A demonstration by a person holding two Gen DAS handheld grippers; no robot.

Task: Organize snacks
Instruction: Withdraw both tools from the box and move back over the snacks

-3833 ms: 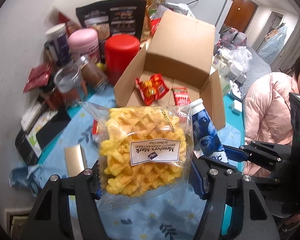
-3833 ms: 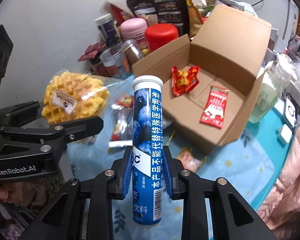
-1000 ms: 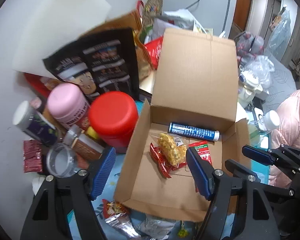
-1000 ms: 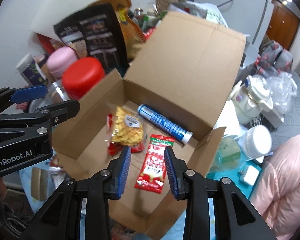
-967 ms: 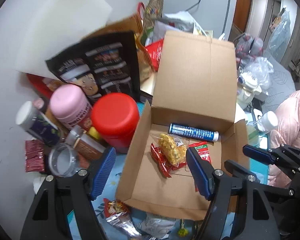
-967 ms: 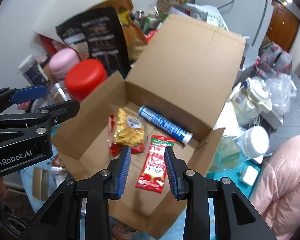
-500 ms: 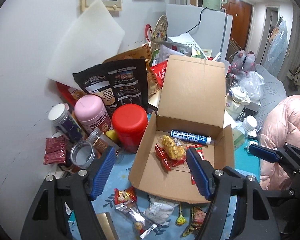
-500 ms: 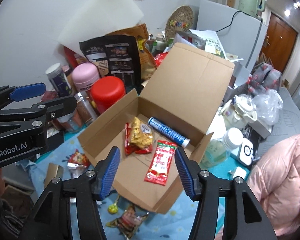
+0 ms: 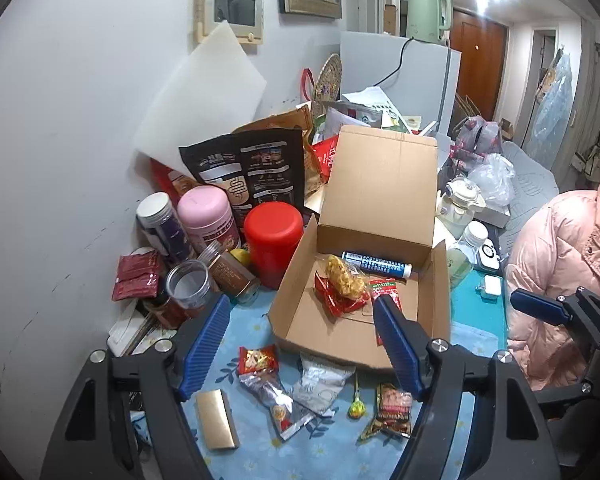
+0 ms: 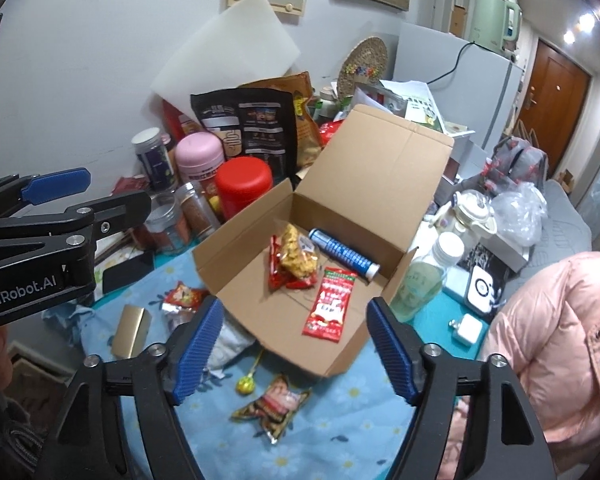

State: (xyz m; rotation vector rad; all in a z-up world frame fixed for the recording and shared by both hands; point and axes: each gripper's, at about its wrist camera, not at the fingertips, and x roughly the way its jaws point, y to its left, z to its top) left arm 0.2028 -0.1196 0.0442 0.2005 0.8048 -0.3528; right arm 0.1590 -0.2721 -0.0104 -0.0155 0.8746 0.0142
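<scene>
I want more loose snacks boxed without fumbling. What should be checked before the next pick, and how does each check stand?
1. Left tool empty: ok, nothing between its pads.
2. Right tool empty: ok, jaws opening, nothing between them.
3. Box open: ok, lid upright.
4. Room in box: ok, bare floor near the front.
5. Snacks left outside: ok, lollipop and packet lie on the cloth.
6. Path to them clear: cannot tell.
</scene>
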